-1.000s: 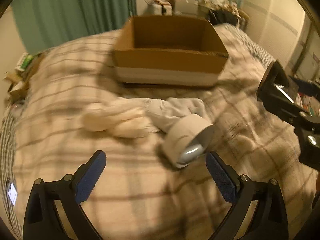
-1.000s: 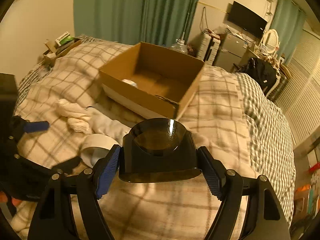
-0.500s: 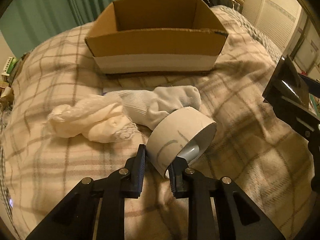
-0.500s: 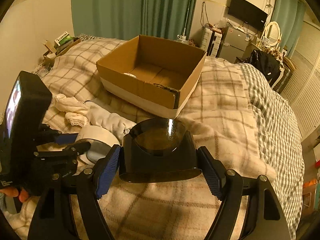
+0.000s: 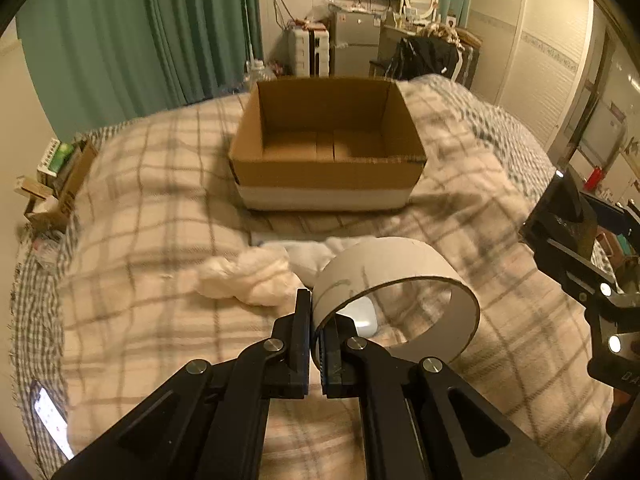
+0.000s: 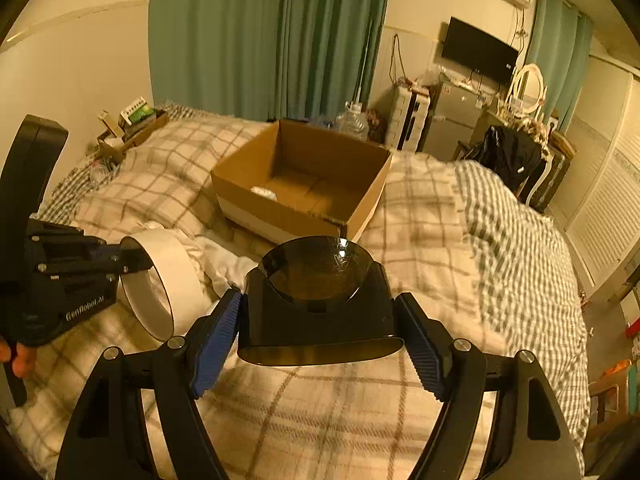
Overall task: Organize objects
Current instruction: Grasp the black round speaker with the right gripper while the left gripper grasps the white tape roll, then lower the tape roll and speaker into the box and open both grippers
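Item: cardboard box (image 6: 304,196) on the bed (image 5: 160,216), one small pale object (image 6: 263,192) inside; I judge sorting barely begun.
Item: my left gripper (image 5: 316,328), pinching the wall of the white ring (image 5: 384,264), lifted off the bedding.
Item: my right gripper (image 6: 320,336), clamped on the dark container (image 6: 318,300), short of the box.
Outstanding: white sock (image 5: 308,256) and cream cloth (image 5: 252,276), lying just before the box.
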Demonstrator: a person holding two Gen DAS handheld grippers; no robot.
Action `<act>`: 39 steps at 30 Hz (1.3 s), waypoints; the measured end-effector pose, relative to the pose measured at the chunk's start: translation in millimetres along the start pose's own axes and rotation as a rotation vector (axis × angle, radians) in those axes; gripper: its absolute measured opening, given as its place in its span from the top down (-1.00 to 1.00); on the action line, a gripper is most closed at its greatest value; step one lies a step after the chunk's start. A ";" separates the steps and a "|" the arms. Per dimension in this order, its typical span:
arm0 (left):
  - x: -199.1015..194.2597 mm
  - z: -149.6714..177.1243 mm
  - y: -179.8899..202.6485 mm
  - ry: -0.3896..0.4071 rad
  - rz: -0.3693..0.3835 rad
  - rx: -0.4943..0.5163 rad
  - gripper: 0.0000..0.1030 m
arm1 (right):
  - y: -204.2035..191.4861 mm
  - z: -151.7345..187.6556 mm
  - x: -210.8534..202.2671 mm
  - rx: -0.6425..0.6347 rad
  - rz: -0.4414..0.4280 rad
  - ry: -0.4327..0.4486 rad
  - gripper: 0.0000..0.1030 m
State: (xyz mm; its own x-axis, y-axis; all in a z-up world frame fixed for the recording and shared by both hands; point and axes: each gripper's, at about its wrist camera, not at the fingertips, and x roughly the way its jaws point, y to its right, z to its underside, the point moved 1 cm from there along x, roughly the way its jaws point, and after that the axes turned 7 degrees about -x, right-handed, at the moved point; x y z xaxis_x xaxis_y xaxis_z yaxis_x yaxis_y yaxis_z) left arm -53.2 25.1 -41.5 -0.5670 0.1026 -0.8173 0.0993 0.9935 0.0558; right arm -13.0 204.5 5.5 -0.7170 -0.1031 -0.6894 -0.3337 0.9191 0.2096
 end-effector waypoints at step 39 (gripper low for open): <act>176.2 -175.4 -7.6 -0.059 -0.026 0.102 0.67 | 51.6 -138.8 191.0 -0.017 -0.065 0.038 -0.56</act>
State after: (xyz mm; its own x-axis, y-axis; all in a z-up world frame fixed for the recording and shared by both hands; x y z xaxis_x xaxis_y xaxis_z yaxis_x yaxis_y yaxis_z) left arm -297.3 44.3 -85.3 -0.5215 0.0712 -0.8503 0.1696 0.9853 -0.0215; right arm -252.0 179.5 -19.1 -0.7161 -0.1767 -0.6753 -0.3904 0.9034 0.1776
